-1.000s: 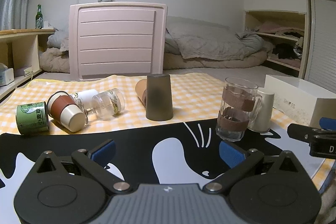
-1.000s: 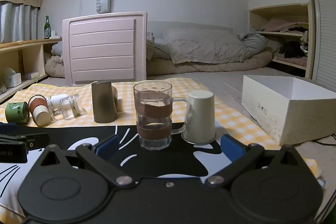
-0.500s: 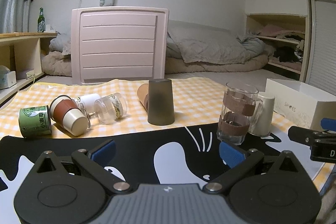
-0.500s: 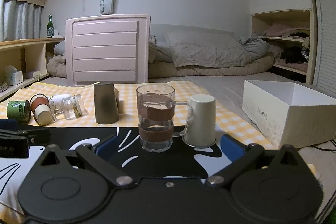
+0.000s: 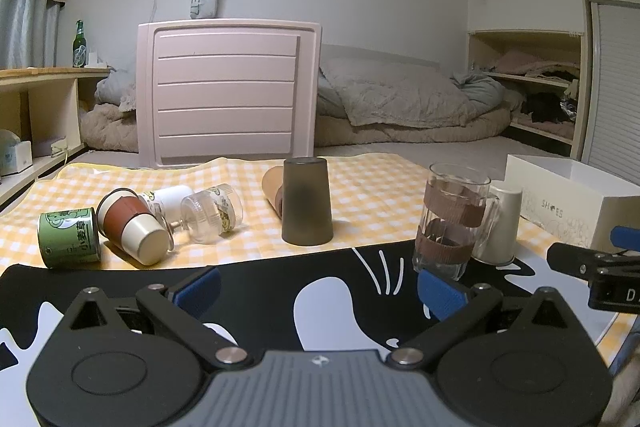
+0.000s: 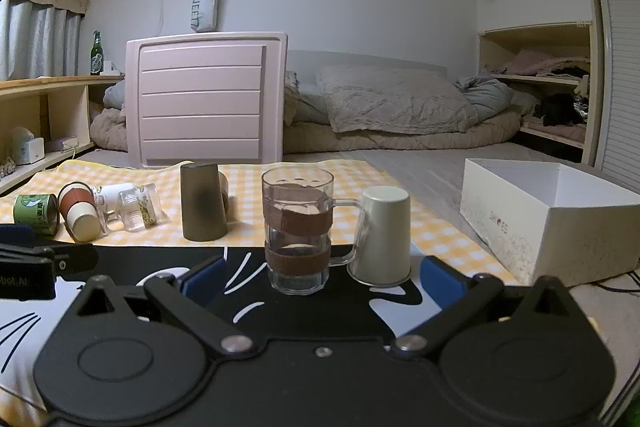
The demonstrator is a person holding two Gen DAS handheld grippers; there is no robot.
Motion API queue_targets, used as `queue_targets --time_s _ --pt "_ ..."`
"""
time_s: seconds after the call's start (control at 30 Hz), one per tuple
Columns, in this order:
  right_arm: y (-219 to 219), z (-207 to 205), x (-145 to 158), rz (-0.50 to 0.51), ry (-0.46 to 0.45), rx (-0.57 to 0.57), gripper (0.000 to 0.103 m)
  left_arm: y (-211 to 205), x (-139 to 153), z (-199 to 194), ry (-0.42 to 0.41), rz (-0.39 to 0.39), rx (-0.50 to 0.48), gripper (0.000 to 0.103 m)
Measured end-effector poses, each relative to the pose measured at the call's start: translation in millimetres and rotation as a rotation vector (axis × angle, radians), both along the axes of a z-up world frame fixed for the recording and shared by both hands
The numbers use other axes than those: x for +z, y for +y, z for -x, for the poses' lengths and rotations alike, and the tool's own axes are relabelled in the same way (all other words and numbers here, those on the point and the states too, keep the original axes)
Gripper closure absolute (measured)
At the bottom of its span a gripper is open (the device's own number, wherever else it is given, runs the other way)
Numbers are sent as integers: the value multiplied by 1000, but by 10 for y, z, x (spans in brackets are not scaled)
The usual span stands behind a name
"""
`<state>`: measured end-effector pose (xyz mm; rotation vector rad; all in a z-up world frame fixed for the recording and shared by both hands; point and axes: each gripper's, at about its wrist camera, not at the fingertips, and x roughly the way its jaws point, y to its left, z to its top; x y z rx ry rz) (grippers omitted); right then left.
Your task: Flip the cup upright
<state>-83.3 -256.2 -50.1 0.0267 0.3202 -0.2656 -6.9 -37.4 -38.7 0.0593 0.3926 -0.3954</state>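
A dark grey cup [image 5: 307, 201] stands upside down on the checked cloth; it also shows in the right wrist view [image 6: 202, 203]. A cream cup [image 6: 382, 237] stands upside down on the black mat, right of an upright glass mug [image 6: 298, 229] with brown bands. Both show in the left wrist view, the cream cup [image 5: 500, 225] partly behind the mug [image 5: 452, 223]. A red-and-cream paper cup [image 5: 134, 227] lies on its side at the left. My left gripper [image 5: 318, 293] is open and empty above the mat. My right gripper [image 6: 323, 281] is open and empty, just before the mug.
A green can [image 5: 68, 237], a clear jar [image 5: 212, 213] on its side and a tan cup [image 5: 274, 189] lying behind the grey cup sit on the cloth. A white shoe box [image 6: 556, 223] stands at the right. A pink panel [image 5: 228, 99] and bedding lie behind.
Both views have tilted up a little, so the objects sit slightly lower in frame. No object has moved and both grippers stay open.
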Motion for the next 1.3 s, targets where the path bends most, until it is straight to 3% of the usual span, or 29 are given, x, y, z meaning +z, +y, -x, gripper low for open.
queue_targets --time_s 1.3 --pt "25 -4 3 4 3 6 0 -3 7 -3 -1 1 0 0"
